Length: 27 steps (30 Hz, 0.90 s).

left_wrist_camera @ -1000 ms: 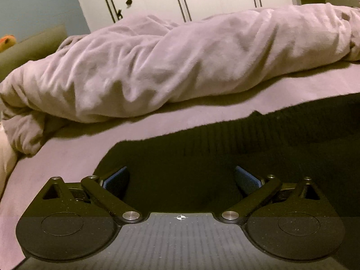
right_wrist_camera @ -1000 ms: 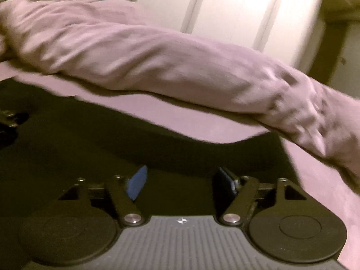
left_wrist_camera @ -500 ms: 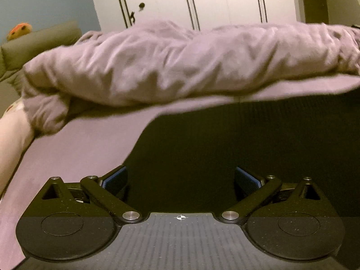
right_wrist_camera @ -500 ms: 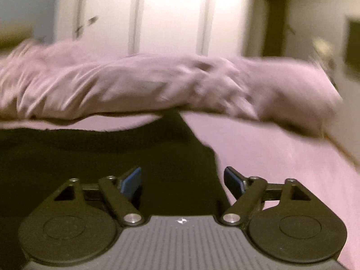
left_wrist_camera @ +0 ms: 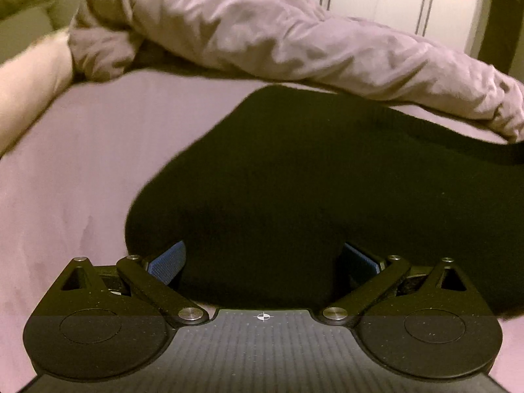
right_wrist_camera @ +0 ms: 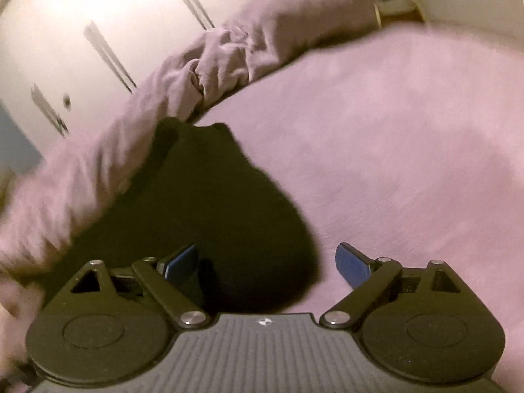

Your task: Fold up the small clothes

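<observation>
Two grippers work over one black, ribbed knit garment [left_wrist_camera: 294, 180] that lies spread on a mauve bed sheet [left_wrist_camera: 82, 163], just in front of a rumpled mauve duvet [left_wrist_camera: 278, 32] heaped along the far side of the bed. The left gripper [left_wrist_camera: 262, 262] stands spread wide, its blue pads either side of a rounded hump of the dark cloth; the pads do not seem to press on it, though the fabric fills the gap. The right gripper [right_wrist_camera: 267, 262] has its jaws opening, and the rounded right-hand edge of the garment [right_wrist_camera: 229, 213] lies partly between them, with bare sheet [right_wrist_camera: 393, 163] under the right pad.

The step in hand looks like taking a fresh hold at the two near edges for a fold. To do it well, each gripper should come low enough for one pad to slide under the hem, and close on a single edge, not a bunched lump. Both sides ought to be pinched level with each other so the fold lands square. The thick knit will likely slump, so lift slowly and keep it clear of the duvet.
</observation>
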Each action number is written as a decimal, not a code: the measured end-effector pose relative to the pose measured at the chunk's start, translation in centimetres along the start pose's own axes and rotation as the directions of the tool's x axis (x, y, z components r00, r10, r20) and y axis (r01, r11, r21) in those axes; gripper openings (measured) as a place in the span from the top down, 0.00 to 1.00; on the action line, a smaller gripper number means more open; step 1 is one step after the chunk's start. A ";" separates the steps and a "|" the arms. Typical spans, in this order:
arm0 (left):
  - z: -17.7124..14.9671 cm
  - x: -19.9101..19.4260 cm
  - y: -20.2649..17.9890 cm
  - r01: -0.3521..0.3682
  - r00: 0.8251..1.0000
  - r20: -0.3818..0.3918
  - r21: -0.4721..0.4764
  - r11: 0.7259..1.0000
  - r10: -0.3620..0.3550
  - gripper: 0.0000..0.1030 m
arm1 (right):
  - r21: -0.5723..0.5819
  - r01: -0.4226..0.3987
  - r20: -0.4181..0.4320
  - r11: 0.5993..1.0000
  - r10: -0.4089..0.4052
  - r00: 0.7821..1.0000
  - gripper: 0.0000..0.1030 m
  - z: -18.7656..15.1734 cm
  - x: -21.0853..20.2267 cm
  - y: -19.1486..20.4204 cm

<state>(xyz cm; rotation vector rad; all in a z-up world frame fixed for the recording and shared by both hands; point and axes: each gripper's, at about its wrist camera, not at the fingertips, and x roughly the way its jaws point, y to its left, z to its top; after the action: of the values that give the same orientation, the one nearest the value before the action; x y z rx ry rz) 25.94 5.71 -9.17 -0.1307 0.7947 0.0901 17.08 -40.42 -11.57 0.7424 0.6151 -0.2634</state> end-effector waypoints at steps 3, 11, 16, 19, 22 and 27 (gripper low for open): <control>0.1 0.1 0.0 0.044 0.999 -0.021 -0.041 0.998 -0.044 0.00 | 0.128 -0.050 -0.008 0.991 0.052 0.999 0.11 0.4 0.4 -0.8; 1.4 1.5 0.6 0.123 0.991 -0.022 -0.202 0.972 -0.130 0.00 | 0.216 -0.080 -0.040 0.973 0.090 0.995 0.33 0.2 1.1 -0.5; 1.7 1.2 1.8 0.109 0.993 -0.008 -0.244 0.964 -0.115 0.00 | 0.266 -0.096 -0.034 0.959 0.108 0.994 0.39 0.2 1.1 -1.5; 1.7 0.8 3.1 0.102 0.995 0.007 -0.295 0.950 -0.104 0.00 | 0.264 -0.102 -0.048 0.959 0.119 0.992 0.38 -0.2 0.6 -1.6; 1.7 0.8 4.5 0.124 0.992 0.023 -0.387 0.914 -0.125 0.00 | 0.285 -0.105 -0.051 0.953 0.124 0.991 0.35 -0.3 1.0 -1.5; 1.8 1.0 7.0 0.200 0.978 0.054 -0.545 0.814 -0.203 0.00 | 0.361 -0.136 -0.041 0.922 0.162 0.986 0.33 -0.2 1.7 -1.4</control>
<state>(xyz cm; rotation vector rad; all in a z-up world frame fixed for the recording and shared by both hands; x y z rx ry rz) 26.96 12.93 -9.21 -0.7641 0.7384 0.1149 17.71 -41.33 -13.49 1.1498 0.5792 -0.2111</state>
